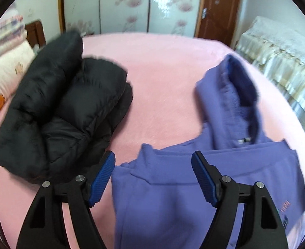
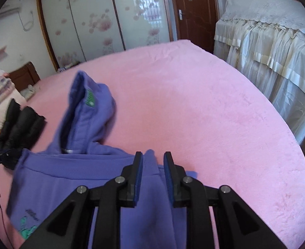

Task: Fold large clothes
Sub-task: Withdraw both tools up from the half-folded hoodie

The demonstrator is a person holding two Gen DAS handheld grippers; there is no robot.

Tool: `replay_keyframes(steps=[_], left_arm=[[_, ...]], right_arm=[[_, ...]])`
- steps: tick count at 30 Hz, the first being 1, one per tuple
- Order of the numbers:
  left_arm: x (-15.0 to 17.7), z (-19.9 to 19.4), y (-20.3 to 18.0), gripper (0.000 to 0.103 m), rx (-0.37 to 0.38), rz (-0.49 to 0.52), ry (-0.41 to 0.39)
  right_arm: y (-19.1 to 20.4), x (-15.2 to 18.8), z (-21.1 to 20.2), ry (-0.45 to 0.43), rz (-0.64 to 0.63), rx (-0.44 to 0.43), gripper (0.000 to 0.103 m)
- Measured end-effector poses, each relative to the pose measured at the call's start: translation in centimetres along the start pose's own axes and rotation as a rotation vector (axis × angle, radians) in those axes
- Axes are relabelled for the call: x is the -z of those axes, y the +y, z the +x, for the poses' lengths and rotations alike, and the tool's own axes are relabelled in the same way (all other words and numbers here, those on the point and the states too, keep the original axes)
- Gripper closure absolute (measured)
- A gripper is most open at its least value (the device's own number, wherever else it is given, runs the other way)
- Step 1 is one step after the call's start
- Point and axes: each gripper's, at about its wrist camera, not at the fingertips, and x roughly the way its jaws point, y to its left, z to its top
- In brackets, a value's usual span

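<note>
A purple hoodie (image 1: 173,191) lies on the pink bed (image 1: 162,78), sleeves folded in over the body, hood (image 1: 231,95) stretched out away from me. My left gripper (image 1: 152,166) is open and empty, its jaws wide apart above the hoodie's left shoulder. In the right wrist view the hoodie (image 2: 73,178) lies at lower left, hood (image 2: 86,108) pointing away. My right gripper (image 2: 152,164) hovers over the folded sleeve at the hoodie's right side, jaws narrowly parted with purple cloth showing between them; whether they pinch it is unclear.
A folded black puffer jacket (image 1: 59,112) lies on the bed to the left, also in the right wrist view (image 2: 19,126). Pillows (image 1: 5,66) sit at the far left. A cloth-draped piece of furniture (image 2: 277,47) stands right of the bed. Wardrobe doors (image 2: 102,20) stand behind.
</note>
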Motion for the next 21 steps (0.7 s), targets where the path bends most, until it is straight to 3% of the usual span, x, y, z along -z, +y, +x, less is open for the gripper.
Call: replay_keyframes(steps=[4,7,14,18,21], left_arm=[[2.7,-4.4,-2.5,0.027,0.010,0.039,-0.047],[5.9,-6.3,-3.7,0.027,0.040,-0.001,-0.060],[15.2,-8.5,-4.3,0.027,-0.007,-0.153,-0.031],[18.1,-7.1,-3.3,0.027,-0.108,-0.146,0.030],[18.7,-6.9,-1.7,0.027,-0.103,-0.158,0.024]], right_arm=[[2.8,2.7,-2.0,0.030,-0.024,-0.030,0.083],[6.3,5.9,-2.8,0.054,-0.075,-0.054,0.083],[14.0,13.7,-3.5,0.044,-0.169,-0.122,0.083],[14.0,16.0,-1.9,0.097,-0.223,-0.061,0.083],[10.9,16.2,-1.5,0.099,-0.185,0.010,0.085]])
